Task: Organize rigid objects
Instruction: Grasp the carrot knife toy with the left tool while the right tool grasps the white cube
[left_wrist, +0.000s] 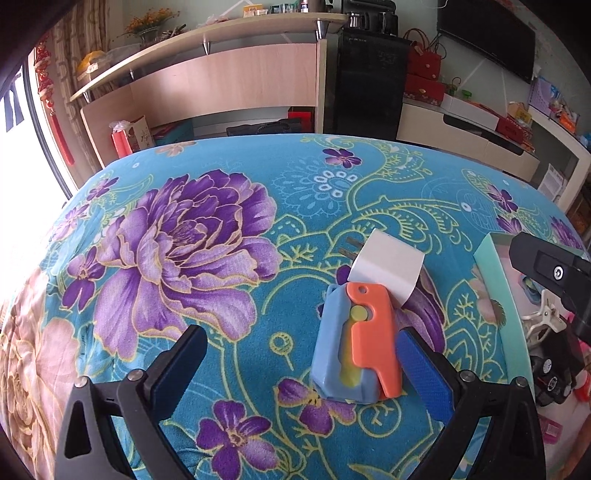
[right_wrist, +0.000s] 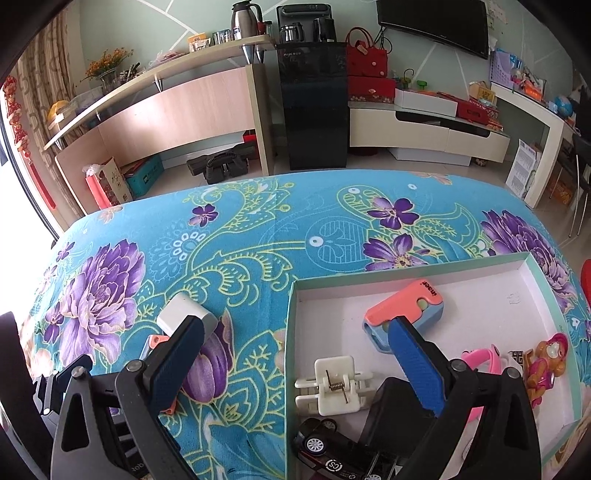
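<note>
One orange-blue toy lies inside the open left claw.

- The left wrist view looks forward along its wide-open fingers, low and close over the floral blanket, toward the far edge and the wooden shelf unit.
- An orange-and-blue toy lies just ahead, near its right finger.
- The right wrist view sits slightly higher, facing the same far edge, above the near-left corner of a shallow box.
- Both views share the blanket, the white plug, the box and the back wall.
</note>
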